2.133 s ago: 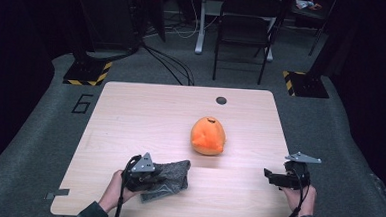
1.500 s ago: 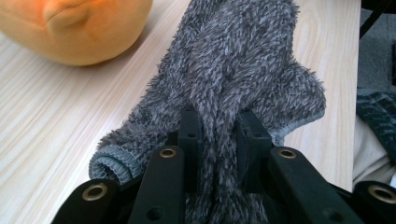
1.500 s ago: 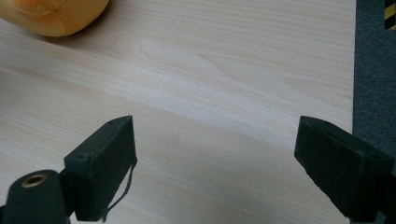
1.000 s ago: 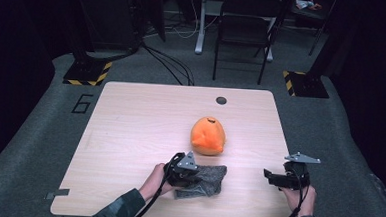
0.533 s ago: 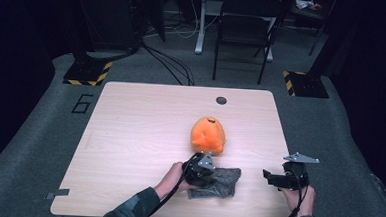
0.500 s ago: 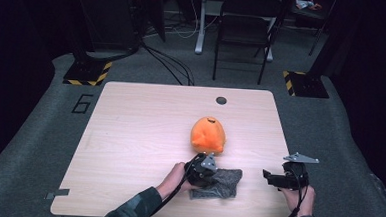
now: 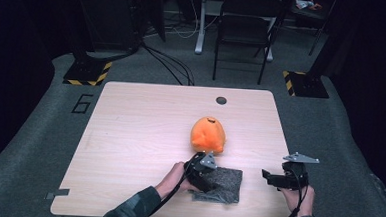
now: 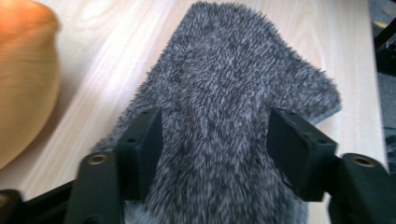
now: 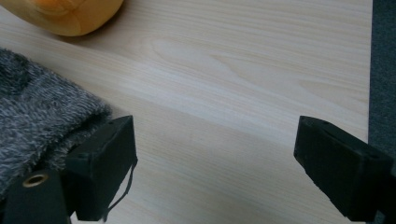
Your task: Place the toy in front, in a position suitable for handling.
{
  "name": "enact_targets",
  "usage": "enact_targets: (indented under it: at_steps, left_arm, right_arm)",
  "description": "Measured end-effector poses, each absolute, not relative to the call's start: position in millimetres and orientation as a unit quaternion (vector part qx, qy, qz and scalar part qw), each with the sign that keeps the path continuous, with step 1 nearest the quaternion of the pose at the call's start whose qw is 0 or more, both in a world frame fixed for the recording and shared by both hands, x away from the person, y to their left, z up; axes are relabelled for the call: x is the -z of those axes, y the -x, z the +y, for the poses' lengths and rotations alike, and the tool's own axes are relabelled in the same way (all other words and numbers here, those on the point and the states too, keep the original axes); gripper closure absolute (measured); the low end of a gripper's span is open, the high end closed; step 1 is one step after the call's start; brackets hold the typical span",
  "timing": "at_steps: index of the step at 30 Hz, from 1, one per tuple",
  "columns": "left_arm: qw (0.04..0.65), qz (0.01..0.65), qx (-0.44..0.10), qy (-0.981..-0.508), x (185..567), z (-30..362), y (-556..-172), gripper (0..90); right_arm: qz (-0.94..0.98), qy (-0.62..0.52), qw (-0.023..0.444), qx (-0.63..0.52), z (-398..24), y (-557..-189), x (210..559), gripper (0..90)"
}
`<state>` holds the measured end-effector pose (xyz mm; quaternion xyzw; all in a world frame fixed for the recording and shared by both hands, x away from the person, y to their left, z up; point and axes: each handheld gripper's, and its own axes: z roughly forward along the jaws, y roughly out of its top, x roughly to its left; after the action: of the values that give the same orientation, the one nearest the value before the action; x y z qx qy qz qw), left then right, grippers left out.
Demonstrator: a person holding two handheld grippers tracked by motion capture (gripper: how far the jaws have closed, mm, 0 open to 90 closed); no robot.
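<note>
A grey fuzzy cloth (image 7: 223, 184) lies near the table's front edge, just in front of an orange plush toy (image 7: 208, 134). My left gripper (image 7: 207, 178) rests on the cloth's left end. In the left gripper view the cloth (image 8: 219, 93) runs up between the two jaws of the left gripper (image 8: 215, 135), which have just been opening and stand apart at its sides. My right gripper (image 7: 268, 176) hovers to the right of the cloth, pointing left. In the right gripper view the right gripper (image 9: 219, 172) is wide open over bare wood, with the cloth's edge (image 9: 42, 121) beside its left jaw.
The orange plush (image 9: 70, 14) is at the top left of the right gripper view and at the left edge (image 8: 23, 79) of the left gripper view. A small dark hole (image 7: 221, 100) marks the wooden table (image 7: 139, 136) at the back. A chair (image 7: 245, 21) stands beyond.
The left gripper has slid the grey cloth to the right along the table's front, to just in front of the orange plush, and its jaws have parted. The right gripper has stayed put.
</note>
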<state>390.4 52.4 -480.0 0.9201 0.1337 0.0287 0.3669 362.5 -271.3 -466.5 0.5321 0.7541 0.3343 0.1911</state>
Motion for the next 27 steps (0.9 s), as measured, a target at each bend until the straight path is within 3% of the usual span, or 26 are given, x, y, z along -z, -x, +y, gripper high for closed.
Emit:
enact_targets:
  at_steps: [10,27]
  left_arm:
    - [0.372,0.151,-0.060,-0.914,464,99,-375,20.6]
    - [0.377,0.291,-0.117,-0.871,479,203,-372,5.0]
  right_arm:
    - [0.767,-0.507,0.184,-0.348,-252,-358,459,11.5]
    - [0.802,-0.452,0.158,-0.358,-206,-349,451,9.9]
